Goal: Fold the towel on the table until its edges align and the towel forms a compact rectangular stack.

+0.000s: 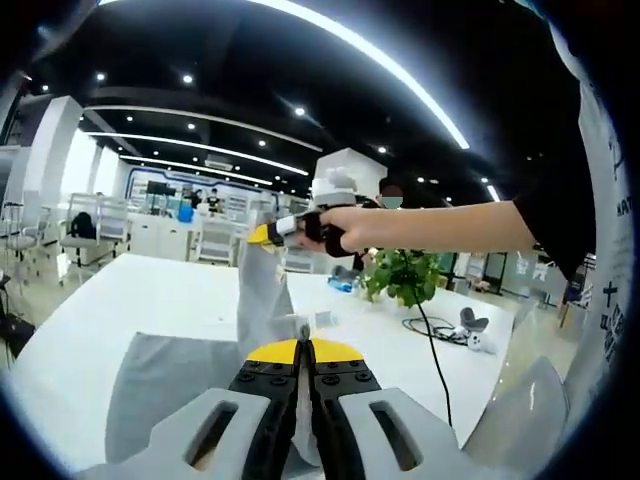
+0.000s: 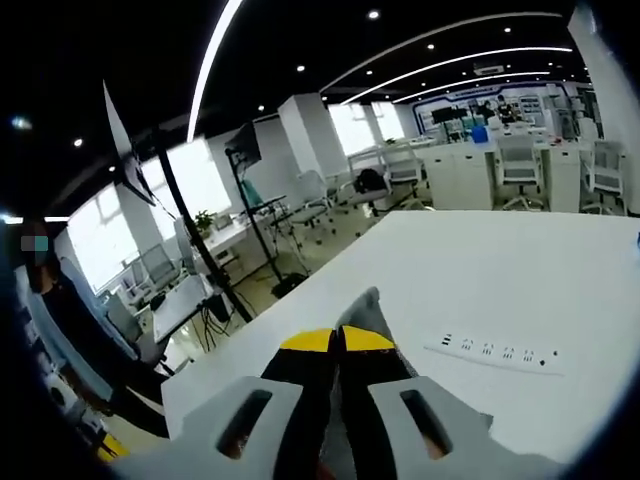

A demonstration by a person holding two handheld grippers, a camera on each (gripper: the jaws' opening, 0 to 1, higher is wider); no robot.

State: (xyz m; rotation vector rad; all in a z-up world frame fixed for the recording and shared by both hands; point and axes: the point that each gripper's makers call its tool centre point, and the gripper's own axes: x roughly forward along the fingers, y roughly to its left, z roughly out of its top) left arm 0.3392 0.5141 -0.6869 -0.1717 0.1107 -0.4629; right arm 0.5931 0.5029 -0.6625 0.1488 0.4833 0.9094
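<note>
Both my hand-held grippers, left (image 1: 304, 352) and right (image 2: 337, 340), are clamped on the towel (image 1: 262, 300), lifted off the desk (image 1: 150, 290) mid-fold; next I lay the edges together.

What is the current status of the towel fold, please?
Left gripper and right gripper both shut on towel, lifted off table. Potted plant, cable nearby.

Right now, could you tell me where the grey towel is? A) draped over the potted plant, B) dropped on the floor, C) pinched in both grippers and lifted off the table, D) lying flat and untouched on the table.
C: the left gripper and the right gripper each clamp part of the grey towel, raised above the white table.
</note>
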